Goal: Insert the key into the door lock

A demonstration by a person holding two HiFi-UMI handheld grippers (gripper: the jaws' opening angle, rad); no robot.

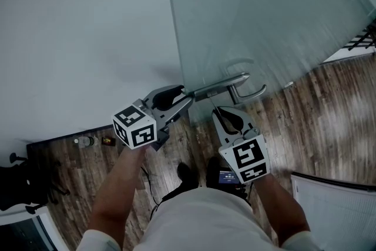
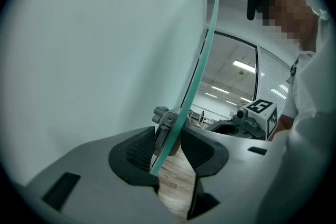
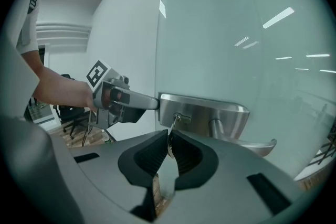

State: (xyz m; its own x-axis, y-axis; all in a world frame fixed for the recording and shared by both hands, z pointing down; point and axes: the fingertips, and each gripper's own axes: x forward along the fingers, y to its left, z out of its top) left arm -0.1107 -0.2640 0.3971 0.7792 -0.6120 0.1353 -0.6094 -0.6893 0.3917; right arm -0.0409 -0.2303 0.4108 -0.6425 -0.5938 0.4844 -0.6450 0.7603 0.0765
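A frosted glass door [image 1: 264,20] carries a steel lock plate [image 3: 210,113] with a lever handle [image 3: 252,143]. My right gripper [image 3: 169,150] is shut on a small metal key [image 3: 172,131]. The key's tip sits at the keyhole [image 3: 181,118] in the plate. In the head view the right gripper [image 1: 220,111] hangs just below the lock plate [image 1: 214,90]. My left gripper [image 1: 185,97] comes from the left and clamps the door edge [image 2: 197,81] at the lock hardware [image 2: 164,120], one jaw on each side of the glass.
A white wall [image 1: 76,26] stands left of the door. The floor [image 1: 317,120] is wood. A black office chair [image 1: 17,185] stands at the far left, small items [image 1: 88,140] lie by the wall, and a white panel [image 1: 335,208] is at lower right.
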